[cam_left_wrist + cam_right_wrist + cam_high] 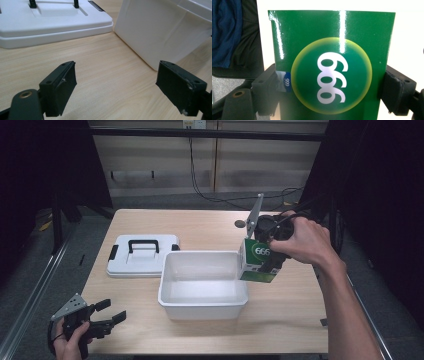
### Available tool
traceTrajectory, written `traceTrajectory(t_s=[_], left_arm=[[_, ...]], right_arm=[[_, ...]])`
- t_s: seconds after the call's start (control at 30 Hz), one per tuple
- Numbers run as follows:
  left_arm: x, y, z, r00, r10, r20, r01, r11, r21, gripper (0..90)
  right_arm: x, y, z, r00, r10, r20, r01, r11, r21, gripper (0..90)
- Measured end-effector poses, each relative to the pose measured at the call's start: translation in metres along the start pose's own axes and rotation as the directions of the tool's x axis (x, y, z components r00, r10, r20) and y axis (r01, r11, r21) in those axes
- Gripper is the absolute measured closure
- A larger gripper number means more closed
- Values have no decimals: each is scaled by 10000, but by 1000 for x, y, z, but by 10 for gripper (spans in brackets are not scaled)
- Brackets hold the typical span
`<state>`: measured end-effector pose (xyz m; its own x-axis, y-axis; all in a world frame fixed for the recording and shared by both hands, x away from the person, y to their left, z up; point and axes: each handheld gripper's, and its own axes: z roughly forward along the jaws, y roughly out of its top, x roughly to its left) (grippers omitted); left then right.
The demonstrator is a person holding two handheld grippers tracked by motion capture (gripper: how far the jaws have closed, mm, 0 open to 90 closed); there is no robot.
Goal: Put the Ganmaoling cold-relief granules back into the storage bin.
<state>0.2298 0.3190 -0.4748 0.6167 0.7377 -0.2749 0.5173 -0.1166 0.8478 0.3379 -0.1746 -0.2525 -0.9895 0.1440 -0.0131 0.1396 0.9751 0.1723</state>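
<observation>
The right gripper pinches a green carton marked 999 by its two sides, holding it tilted above the right rim of the open white bin; the step in hand appears to be placing the carton into the bin; the next move calls for shifting it over the bin's hollow and lowering before release; the left gripper, jaws spread and holding nothing, rests near the bin's front left corner; the white lid lies just left of the bin.
</observation>
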Motion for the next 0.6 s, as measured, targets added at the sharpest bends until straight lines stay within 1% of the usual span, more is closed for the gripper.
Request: traceTrajectory(t_s=[0.07,0.17,0.23,0.3,0.33,0.37,0.43,0.47,0.53,0.6], left_arm=[[0,0,0,10000,22,2,-22,10000,7,158],[0,0,0,10000,-8,0,8,10000,-17,159],[0,0,0,10000,-64,-4,64,10000,-17,158],[0,0,0,10000,-23,28,23,10000,16,158],[-1,0,0,10000,38,16,-38,10000,-5,158],[-1,0,0,10000,61,18,-61,10000,2,158],[-1,0,0,10000,39,19,-39,10000,6,158],[-1,0,0,10000,4,5,-4,10000,-20,158],[-1,0,-1,10000,35,31,-35,10000,-4,159],[-1,0,-1,10000,23,45,-22,10000,-12,159]], right_arm=[[0,6,3,9998,-184,-115,183,9998,-19,159],[0,14,5,9991,-311,-273,312,9995,65,159],[-1,19,4,9992,-351,-191,352,9994,62,159],[-1,24,4,9988,-440,-192,438,9990,-64,159],[-1,27,4,9989,-413,-210,413,9991,-5,159],[-2,30,5,9984,-524,-197,524,9986,1,159],[-1,35,6,9987,-478,-164,479,9988,45,159],[-2,38,8,9981,-585,-170,585,9983,8,159],[-2,43,11,9980,-611,-146,611,9981,-25,159],[-4,49,16,9976,-645,-248,645,9979,5,159]])
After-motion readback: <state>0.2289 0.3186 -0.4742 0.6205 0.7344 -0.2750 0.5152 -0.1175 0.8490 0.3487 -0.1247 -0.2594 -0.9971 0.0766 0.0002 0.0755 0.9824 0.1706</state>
